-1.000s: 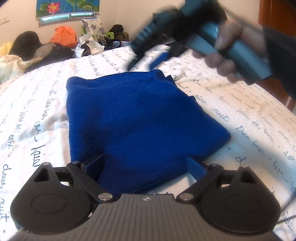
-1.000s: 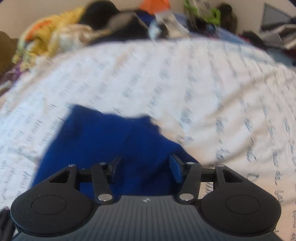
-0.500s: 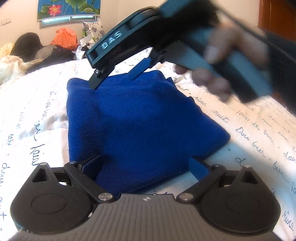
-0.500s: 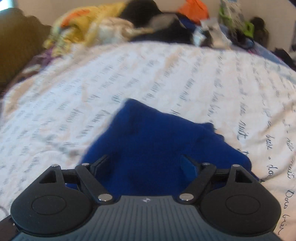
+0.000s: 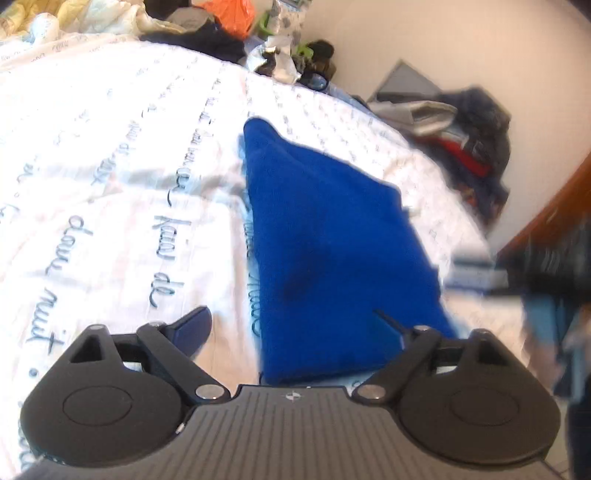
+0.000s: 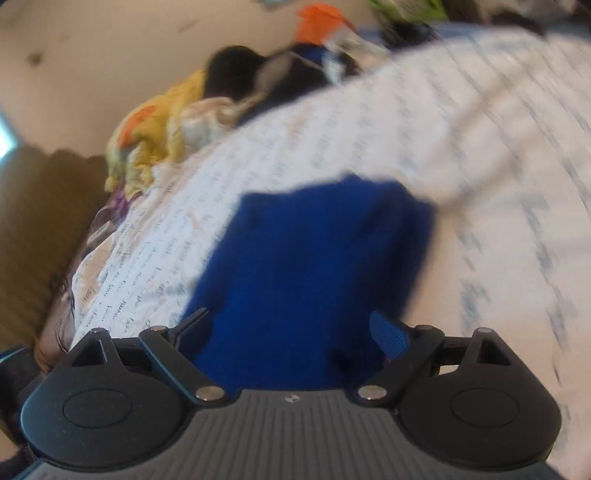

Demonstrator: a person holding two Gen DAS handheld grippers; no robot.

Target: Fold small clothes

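Observation:
A folded royal-blue garment (image 5: 332,251) lies flat on the white bedsheet with blue script (image 5: 110,184). My left gripper (image 5: 291,325) is open and empty; its jaws stand wide, one over the sheet and one over the garment's near edge. My right gripper (image 6: 291,328) is open and empty, with the same blue garment (image 6: 314,266) between and beyond its jaws. The right wrist view is blurred. A blurred dark shape at the right edge of the left wrist view looks like the other gripper (image 5: 546,280).
Heaps of clothes and bags lie along the bed's far side (image 5: 229,22) and at its right corner (image 5: 465,129). A yellow cloth pile (image 6: 159,136) and a brown headboard (image 6: 40,240) stand left of the bed. A wooden door (image 5: 554,206) is at the right.
Both grippers have swung round to new angles on the garment. The right gripper has left the middle of the left wrist view and shows only at its right edge. The garment has stayed folded.

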